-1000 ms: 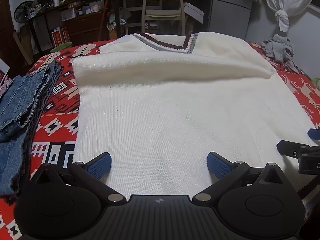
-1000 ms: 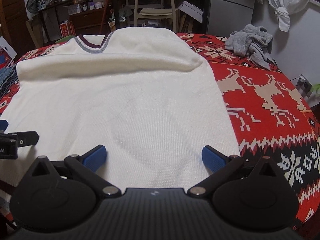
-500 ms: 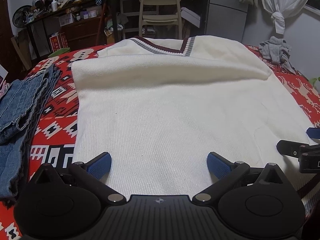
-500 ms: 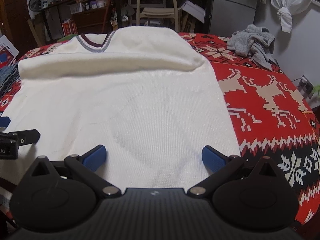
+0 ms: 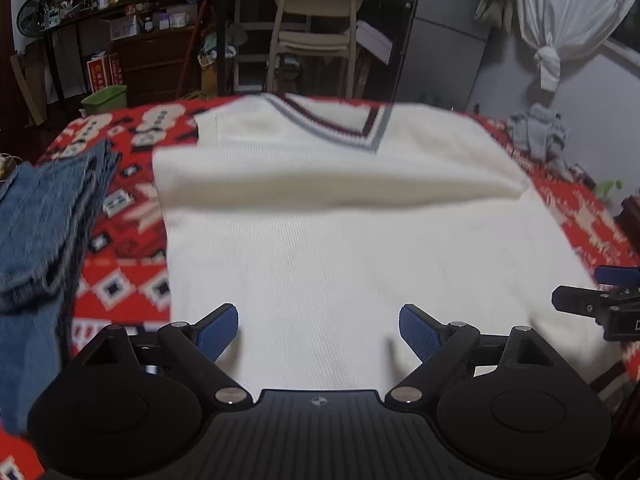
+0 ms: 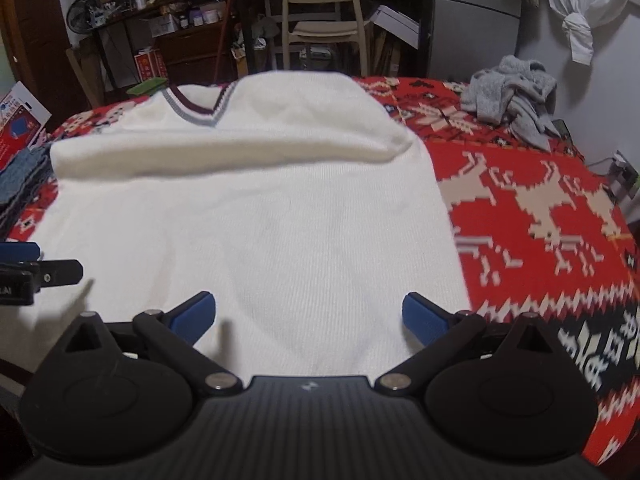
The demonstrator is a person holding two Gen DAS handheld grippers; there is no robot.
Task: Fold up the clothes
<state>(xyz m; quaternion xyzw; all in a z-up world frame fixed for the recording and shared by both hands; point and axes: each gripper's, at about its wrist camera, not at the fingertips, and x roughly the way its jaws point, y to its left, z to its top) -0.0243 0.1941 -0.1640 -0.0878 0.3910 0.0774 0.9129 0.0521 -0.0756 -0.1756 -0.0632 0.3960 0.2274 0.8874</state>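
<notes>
Both hand-held grippers lifted off sweater (image 5: pixel 320 240); left hand-held gripper (image 5: pixel 319 330) jaws just narrowed, still spread, empty; right hand-held gripper (image 6: pixel 308 318) spread, empty.

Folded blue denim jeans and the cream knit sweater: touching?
Apart. In the left wrist view, a strip of red patterned blanket shows between the jeans and the sweater's left edge.

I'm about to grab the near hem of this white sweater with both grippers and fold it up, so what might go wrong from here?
1. Both the left gripper and right gripper stand open over the white sweater, the left's jaws having just narrowed; uneven pinches would likely skew the fold.
2. The folded band below the collar could get dragged out of place.
3. The jeans lie close beside the sweater's left edge; the left gripper might snag them.
</notes>
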